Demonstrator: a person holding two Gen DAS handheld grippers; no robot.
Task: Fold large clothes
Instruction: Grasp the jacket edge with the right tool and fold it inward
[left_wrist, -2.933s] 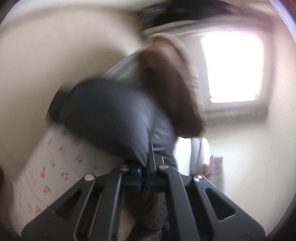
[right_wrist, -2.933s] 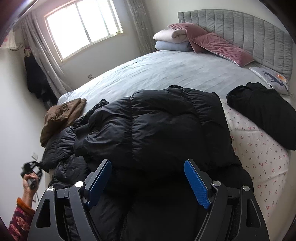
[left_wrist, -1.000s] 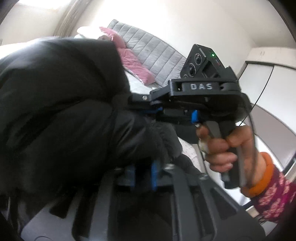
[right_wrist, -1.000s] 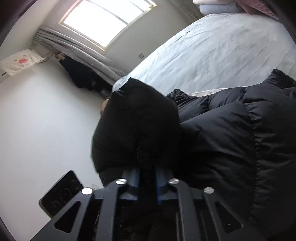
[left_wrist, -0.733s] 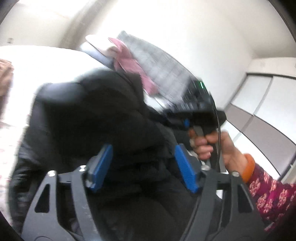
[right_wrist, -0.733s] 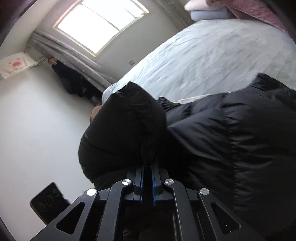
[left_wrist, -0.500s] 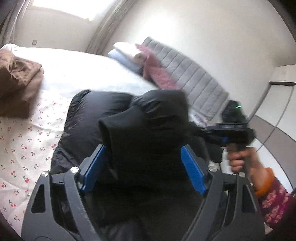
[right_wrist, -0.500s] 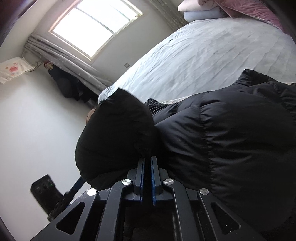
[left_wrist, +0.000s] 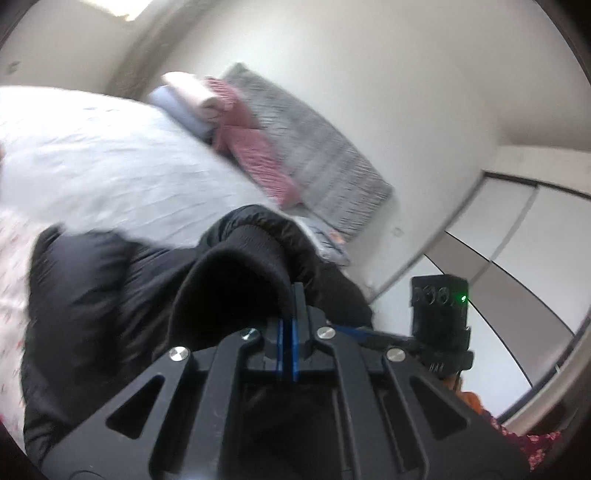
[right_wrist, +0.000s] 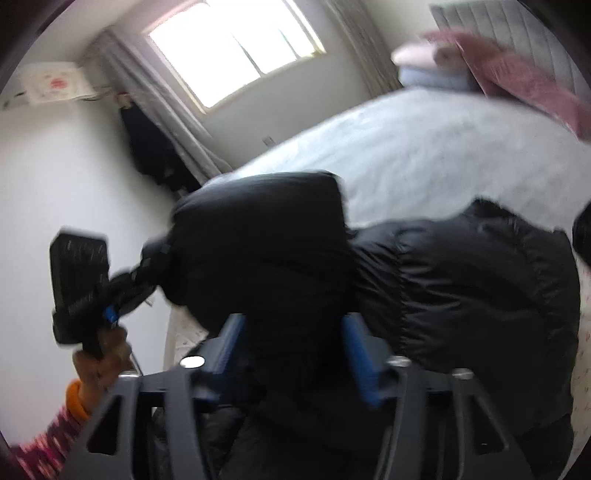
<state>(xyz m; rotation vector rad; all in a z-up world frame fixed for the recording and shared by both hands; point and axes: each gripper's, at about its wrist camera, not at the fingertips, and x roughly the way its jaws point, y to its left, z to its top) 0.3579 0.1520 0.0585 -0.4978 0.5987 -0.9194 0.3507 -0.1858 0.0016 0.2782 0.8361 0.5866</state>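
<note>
Puffy black jacket (right_wrist: 461, 280) mid-fold on the bed (right_wrist: 424, 155)

We read it as light but bulky, soft, slick-shelled & springy, so we grip hems/cuffs, not puffed panels. Left gripper (left_wrist: 287, 343) has its jaws pinched tight on the ribbed cuff (left_wrist: 243, 258) at 12 o'clock; right gripper (right_wrist: 295, 354) gapes wide w/ jacket bulk between its pads, not clamped. Soft quilted bedding gives under it; headboard (left_wrist: 317, 155) at 1 o'clock, window (right_wrist: 236, 48) at 11.
</note>
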